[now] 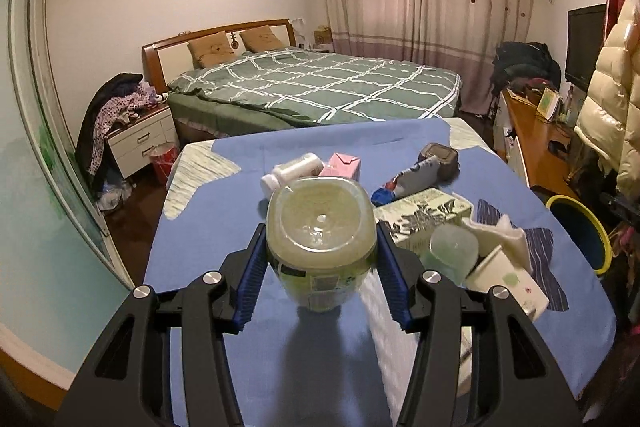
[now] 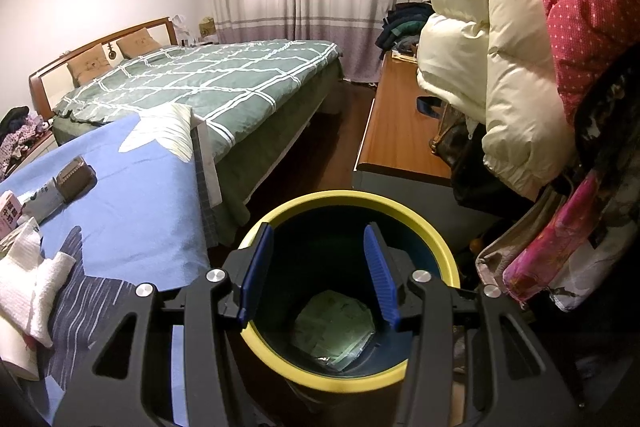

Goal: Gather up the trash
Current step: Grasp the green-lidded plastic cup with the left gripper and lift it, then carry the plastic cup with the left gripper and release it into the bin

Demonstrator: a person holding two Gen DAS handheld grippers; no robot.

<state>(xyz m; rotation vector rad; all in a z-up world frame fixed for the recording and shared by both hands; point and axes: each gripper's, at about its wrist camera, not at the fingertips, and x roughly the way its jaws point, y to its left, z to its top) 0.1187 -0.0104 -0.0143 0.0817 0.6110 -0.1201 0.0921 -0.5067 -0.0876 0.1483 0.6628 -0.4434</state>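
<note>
Left wrist view: your left gripper (image 1: 321, 247) has its two blue pads clamped on the flanks of one clear plastic bottle (image 1: 321, 231), one pad at 9 o'clock of it, the other at 3 o'clock. The bottle's base faces the camera; its labelled body runs down toward 6 o'clock, clear of the blue tablecloth (image 1: 224, 219), with a shadow below it.

Count on the cloth, clockwise from 12 o'clock of the held bottle: one white pill bottle (image 1: 291, 169), one pink carton (image 1: 345, 163), one brown tub (image 1: 439, 158), one grey tube with a blue cap (image 1: 408, 179), one printed box (image 1: 424, 217), one small translucent cup (image 1: 454, 253), one crumpled white tissue (image 1: 500, 235), one white box (image 1: 508, 283).

Right wrist view: your right gripper (image 2: 318, 273) stands partly open with nothing between the pads, hovering over one yellow-rimmed bin (image 2: 432, 227). One green wrapper (image 2: 334, 325) lies at the bin's bottom, at 6 o'clock between the pads.
</note>
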